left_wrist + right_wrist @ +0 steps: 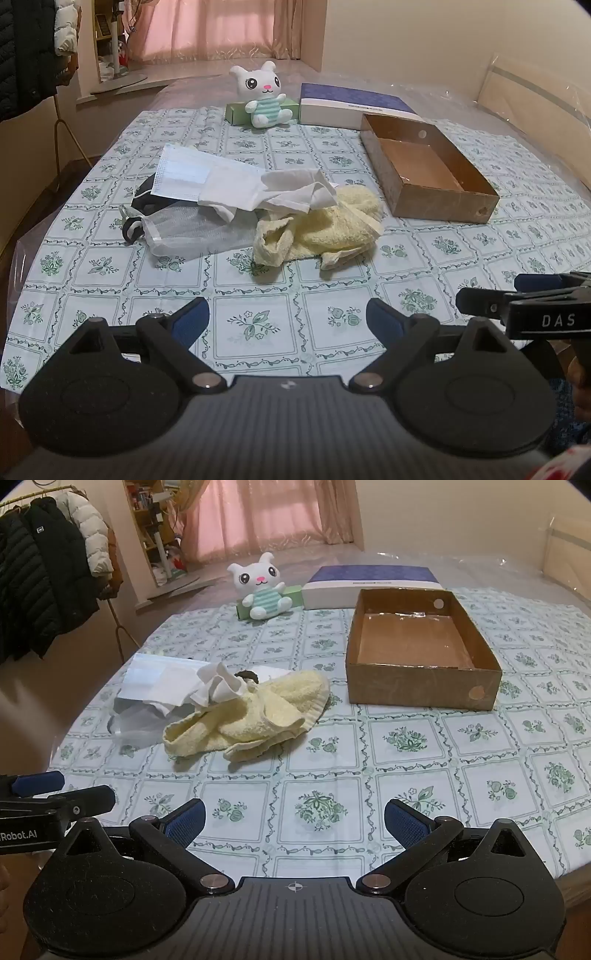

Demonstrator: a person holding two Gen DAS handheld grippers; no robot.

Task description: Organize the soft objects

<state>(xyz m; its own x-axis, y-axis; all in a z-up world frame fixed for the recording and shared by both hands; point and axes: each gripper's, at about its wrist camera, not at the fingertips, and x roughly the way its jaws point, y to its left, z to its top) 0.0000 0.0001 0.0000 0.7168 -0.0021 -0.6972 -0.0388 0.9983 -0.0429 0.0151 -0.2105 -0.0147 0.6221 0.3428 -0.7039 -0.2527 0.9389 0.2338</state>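
The left gripper [288,321] hangs low over the near edge of the table with its blue-padded fingers spread wide and nothing between them. In the left wrist view, the table wears a pale tablecloth [258,325] printed with green flower squares, under a clear plastic sheet. A heap of soft things lies in the middle: a face mask [181,177], a white cloth [258,192], a mesh pouch [192,229] and a yellow towel [325,229]. To their right stands an open cardboard box [439,203]. At the far edge a plush bunny [264,96] leans on a green carton [236,112], beside a purple-topped box [354,105]. Pink curtains [221,29] close the room behind.

The right gripper [293,821] likewise stands wide apart and holds nothing. In the right wrist view, the towel [258,712] sits left of the box [421,690], well apart from it. Dark and white jackets [44,572] hang on a rack at left.
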